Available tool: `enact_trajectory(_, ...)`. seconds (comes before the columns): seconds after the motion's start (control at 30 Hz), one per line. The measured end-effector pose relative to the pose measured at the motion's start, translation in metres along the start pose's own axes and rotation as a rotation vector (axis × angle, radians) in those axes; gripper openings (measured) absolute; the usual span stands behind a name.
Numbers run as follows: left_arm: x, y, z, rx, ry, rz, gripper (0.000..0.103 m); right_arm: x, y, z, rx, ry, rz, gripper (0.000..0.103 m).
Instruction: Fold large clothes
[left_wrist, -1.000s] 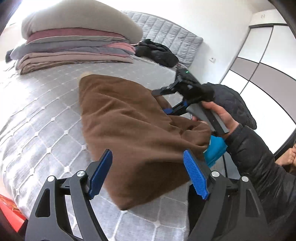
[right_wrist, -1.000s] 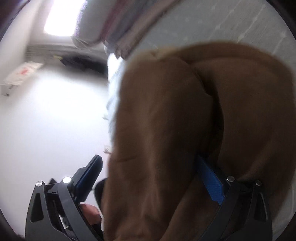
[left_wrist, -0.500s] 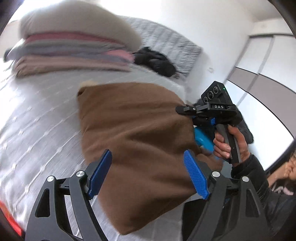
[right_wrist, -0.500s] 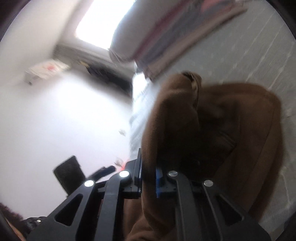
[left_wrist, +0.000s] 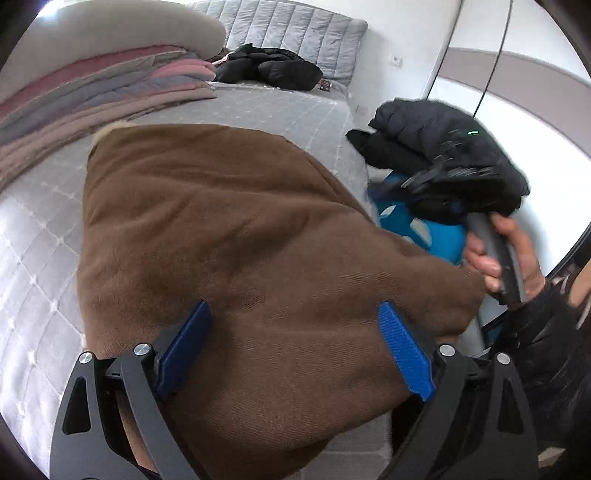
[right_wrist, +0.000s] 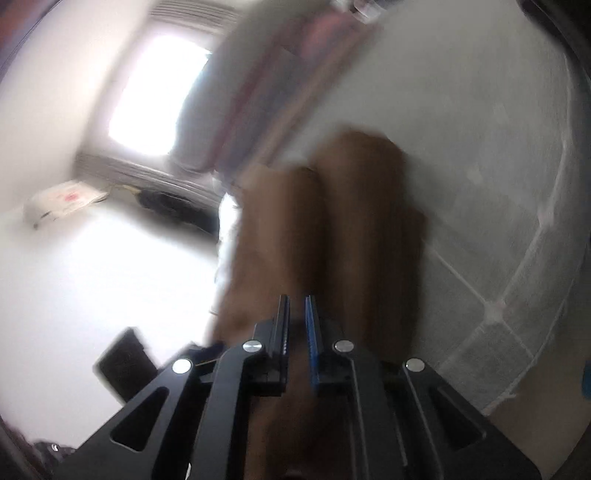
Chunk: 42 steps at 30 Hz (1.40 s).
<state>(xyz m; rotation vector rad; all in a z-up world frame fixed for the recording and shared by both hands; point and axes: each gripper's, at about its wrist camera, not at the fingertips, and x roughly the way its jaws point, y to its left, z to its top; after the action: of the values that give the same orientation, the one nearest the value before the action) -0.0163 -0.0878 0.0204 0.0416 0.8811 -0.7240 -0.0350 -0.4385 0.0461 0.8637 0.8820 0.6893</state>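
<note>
Progress: I'd call it partway. Coat (left_wrist: 240, 258) lies on the bed (left_wrist: 44, 236), doubled into a rough brown slab. Near edge hangs toward me, right corner droops off the bed side. Folded edges aren't squared, so by my read at least one more fold plus a tidy-up is left. Can't tell how many folds are in already.

Left gripper (left_wrist: 291, 350): fingers spread wide, straddling the near part of the coat. Cloth bulges between them and looks to touch the left pad; nothing pinched.

Right gripper (right_wrist: 297, 325): fingers almost pressed together, thin gap only. Right wrist view is motion-blurred; brown cloth fills the space ahead of and under the tips and seems to run into the gap, so I judge it's pinching a coat edge, low confidence. In the left wrist view that gripper is a dark smear by the coat's right corner, hand (left_wrist: 506, 254) on its handle.

Also around: stack of folded blankets (left_wrist: 92, 96) at the bed's far left, black jacket (left_wrist: 266, 68) by the headboard, another dark jacket (left_wrist: 454, 147) and something blue (left_wrist: 413, 225) off the right side.
</note>
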Motion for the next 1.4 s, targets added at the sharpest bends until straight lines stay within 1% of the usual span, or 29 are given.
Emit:
enact_trajectory(0.03, -0.003, 0.002, 0.0, -0.028, -0.01, -0.027, 0.088, -0.007, 0.019, -0.004, -0.036, 0.005, 0.085, 0.024)
enact_trajectory(0.07, -0.005, 0.004, 0.001, -0.046, -0.015, -0.043, 0.088, -0.009, 0.033, -0.008, -0.06, 0.025, 0.143, 0.048)
enact_trajectory(0.1, -0.008, 0.005, 0.001, -0.056, -0.022, -0.053, 0.088, -0.001, 0.049, -0.017, -0.09, 0.082, 0.23, 0.066)
enact_trajectory(0.13, -0.012, 0.007, 0.001, -0.069, -0.036, -0.066, 0.088, 0.012, 0.06, -0.027, -0.109, 0.16, 0.261, 0.066)
enact_trajectory(0.17, -0.017, 0.008, 0.001, -0.082, -0.051, -0.076, 0.088, 0.021, 0.063, -0.037, -0.121, 0.209, 0.228, 0.066)
enact_trajectory(0.2, -0.021, 0.009, -0.001, -0.089, -0.062, -0.079, 0.088, 0.029, 0.06, -0.051, -0.139, 0.26, 0.148, 0.065)
enact_trajectory(0.23, -0.028, 0.011, -0.002, -0.098, -0.087, -0.081, 0.088, 0.04, 0.046, -0.067, -0.138, 0.306, 0.041, 0.059)
enact_trajectory(0.27, -0.034, 0.016, -0.007, -0.104, -0.098, -0.082, 0.088, 0.046, 0.029, -0.079, -0.126, 0.318, -0.063, 0.024)
enact_trajectory(0.3, -0.036, 0.018, -0.01, -0.112, -0.105, -0.083, 0.089, 0.049, 0.008, -0.086, -0.082, 0.31, -0.083, 0.02)
enact_trajectory(0.37, -0.034, 0.026, -0.012, -0.139, -0.093, -0.085, 0.089, 0.038, -0.027, -0.092, 0.063, 0.263, 0.046, 0.017)
enact_trajectory(0.43, -0.039, 0.031, -0.007, -0.158, -0.109, -0.094, 0.089, 0.026, -0.01, -0.091, 0.02, 0.252, 0.001, 0.022)
enact_trajectory(0.47, -0.044, 0.033, -0.004, -0.152, -0.126, -0.095, 0.089, 0.016, 0.012, -0.092, -0.039, 0.236, -0.025, 0.031)
enact_trajectory(0.5, -0.049, 0.036, 0.004, -0.146, -0.163, -0.104, 0.089, 0.011, 0.033, -0.086, -0.083, 0.205, -0.038, 0.045)
enact_trajectory(0.53, -0.054, 0.038, 0.009, -0.153, -0.186, -0.111, 0.089, 0.0, 0.06, -0.071, -0.145, 0.131, -0.062, 0.056)
enact_trajectory(0.57, -0.057, 0.042, 0.017, -0.171, -0.213, -0.121, 0.089, -0.01, 0.074, -0.061, -0.18, 0.076, -0.098, 0.078)
enact_trajectory(0.6, -0.057, 0.047, 0.026, -0.194, -0.237, -0.127, 0.089, -0.016, 0.095, -0.045, -0.22, -0.017, -0.18, 0.086)
enact_trajectory(0.67, -0.053, 0.062, 0.047, -0.268, -0.311, -0.107, 0.089, -0.008, 0.118, -0.015, -0.212, -0.134, -0.281, 0.086)
enact_trajectory(0.77, -0.033, 0.087, 0.063, -0.398, -0.331, -0.105, 0.089, 0.04, 0.132, 0.008, -0.148, -0.185, -0.299, 0.086)
enact_trajectory(0.83, -0.009, 0.103, 0.064, -0.476, -0.293, -0.11, 0.089, 0.079, 0.113, 0.016, -0.12, -0.182, -0.362, 0.086)
enact_trajectory(0.9, 0.012, 0.111, 0.06, -0.505, -0.236, -0.115, 0.089, 0.101, 0.057, 0.011, -0.121, -0.143, -0.528, 0.083)
enact_trajectory(0.93, 0.025, 0.116, 0.053, -0.518, -0.202, -0.133, 0.089, 0.119, 0.027, 0.015, -0.109, -0.11, -0.55, 0.082)
enact_trajectory(0.97, 0.035, 0.117, 0.046, -0.527, -0.197, -0.17, 0.089, 0.118, 0.005, 0.002, -0.108, -0.137, -0.52, 0.076)
enact_trajectory(1.0, 0.041, 0.112, 0.043, -0.502, -0.191, -0.12, 0.089, 0.109, 0.006, 0.001, -0.111, -0.155, -0.514, 0.071)
enact_trajectory(1.03, 0.042, 0.107, 0.042, -0.472, -0.188, -0.087, 0.089, 0.104, 0.009, 0.002, -0.113, -0.161, -0.512, 0.071)
enact_trajectory(1.13, 0.033, 0.098, 0.049, -0.447, -0.17, -0.063, 0.089, 0.094, 0.011, 0.001, -0.097, -0.129, -0.48, 0.071)
enact_trajectory(1.2, 0.02, 0.094, 0.049, -0.433, -0.165, -0.03, 0.089, 0.07, 0.025, 0.001, -0.059, -0.158, -0.464, 0.073)
enact_trajectory(1.27, 0.004, 0.086, 0.043, -0.383, -0.149, 0.083, 0.089, 0.041, 0.054, -0.005, -0.133, -0.216, -0.443, 0.074)
enact_trajectory(1.33, -0.002, 0.086, 0.036, -0.341, -0.133, 0.175, 0.089, 0.032, 0.08, -0.024, -0.245, -0.214, -0.547, 0.084)
enact_trajectory(1.4, 0.014, 0.093, 0.025, -0.355, -0.065, 0.208, 0.089, 0.051, 0.068, -0.037, -0.276, -0.102, -0.672, 0.085)
